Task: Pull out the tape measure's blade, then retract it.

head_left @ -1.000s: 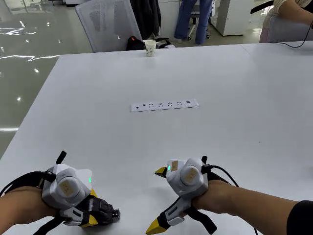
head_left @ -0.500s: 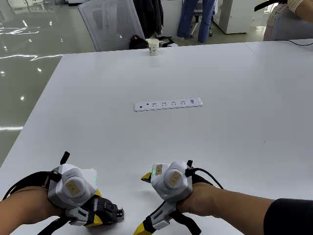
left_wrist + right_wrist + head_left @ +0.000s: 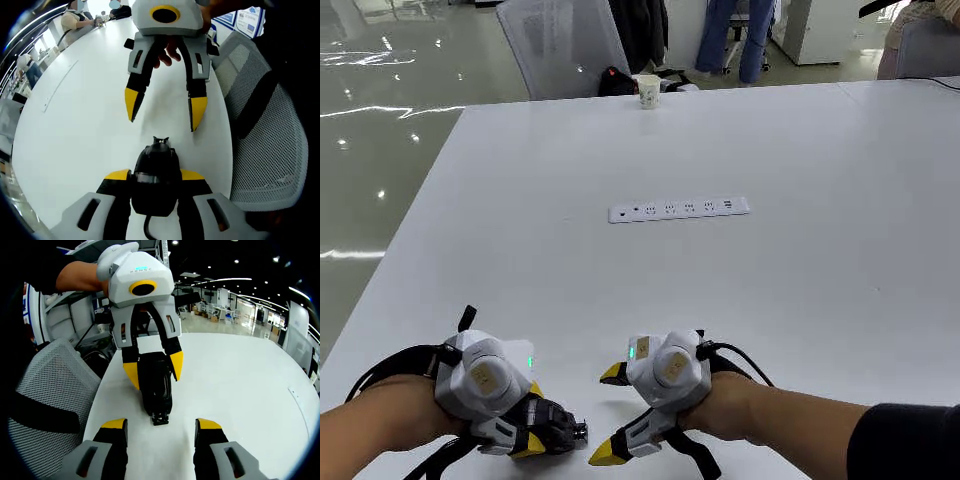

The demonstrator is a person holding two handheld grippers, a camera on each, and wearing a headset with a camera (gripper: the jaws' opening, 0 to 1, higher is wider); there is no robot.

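Tape measure [image 3: 156, 382] was pinched in left gripper [image 3: 155, 176] at near edge of table [image 3: 720, 150] | long axis pointed at right gripper [image 3: 163, 107], blade hook [image 3: 160, 141] leading | right gripper stood spread, facing hook, just short of it, apart; judged best placed for the pull.

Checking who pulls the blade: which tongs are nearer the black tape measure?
Left. The left tongs are clamped around the black tape measure; the right tongs are open, facing its blade tip, apart from it.
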